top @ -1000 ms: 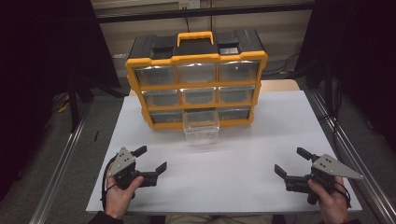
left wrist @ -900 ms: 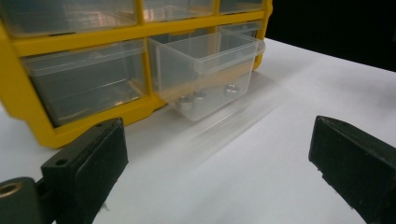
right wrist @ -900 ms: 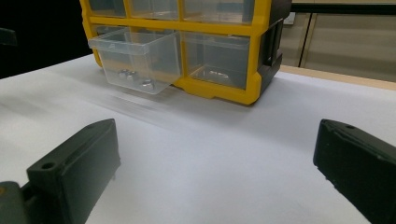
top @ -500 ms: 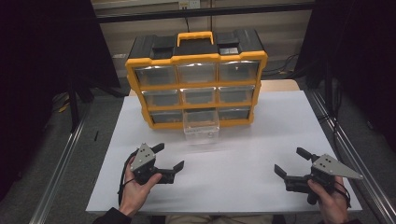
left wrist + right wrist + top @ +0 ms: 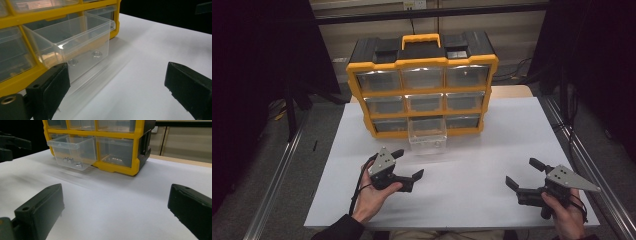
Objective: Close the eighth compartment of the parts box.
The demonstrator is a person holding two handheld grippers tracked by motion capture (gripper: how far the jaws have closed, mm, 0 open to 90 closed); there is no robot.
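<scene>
1. Nearest me, the right hand-held gripper [image 5: 526, 172] rests low on the white surface [image 5: 492, 150], jaws spread, grasping nothing.
2. The left hand-held gripper [image 5: 407, 163] sits with its jaws apart, just short of the drawer.
3. The clear plastic drawer [image 5: 427, 135], pulled from the bottom row's middle slot, holds three small metal nuts [image 5: 71, 161].
4. Behind stands the yellow organizer [image 5: 422, 90] with nine drawers.
</scene>
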